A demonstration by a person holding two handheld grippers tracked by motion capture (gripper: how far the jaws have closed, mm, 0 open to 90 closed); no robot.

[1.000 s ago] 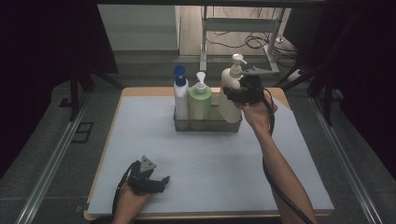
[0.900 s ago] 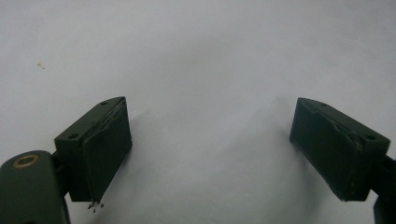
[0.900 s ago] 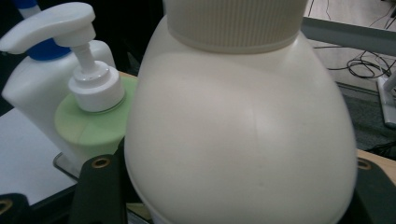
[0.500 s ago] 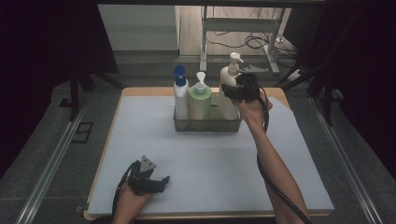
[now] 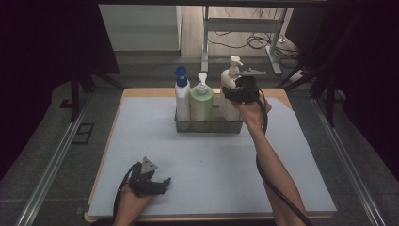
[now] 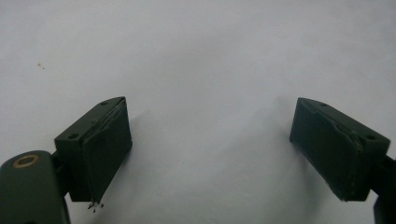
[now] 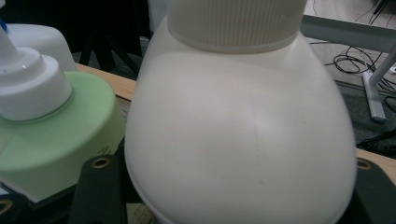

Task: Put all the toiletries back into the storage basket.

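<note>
A cream pump bottle [image 5: 229, 77] stands upright at the right end of a wire basket [image 5: 209, 127], and my right gripper [image 5: 236, 93] is shut on its shoulder from the right. In the right gripper view the cream bottle [image 7: 238, 135] sits between the two black jaws of my right gripper [image 7: 236, 196]. Beside it in the basket stand a green pump bottle [image 5: 201, 106] [image 7: 51, 135] and a white bottle with a blue cap [image 5: 182, 101]. My left gripper [image 5: 163, 183] [image 6: 210, 154] rests open on the white mat near the front edge, nothing between its pads [image 6: 100, 149].
A white mat [image 5: 282, 165] covers the wooden table [image 5: 155, 92]. Metal rails run along both sides of the table. A white frame and cables lie on the floor beyond the far edge.
My right hand has drifted slightly left and down with the cream bottle at the basket's right end. The left gripper has stayed where it was.
</note>
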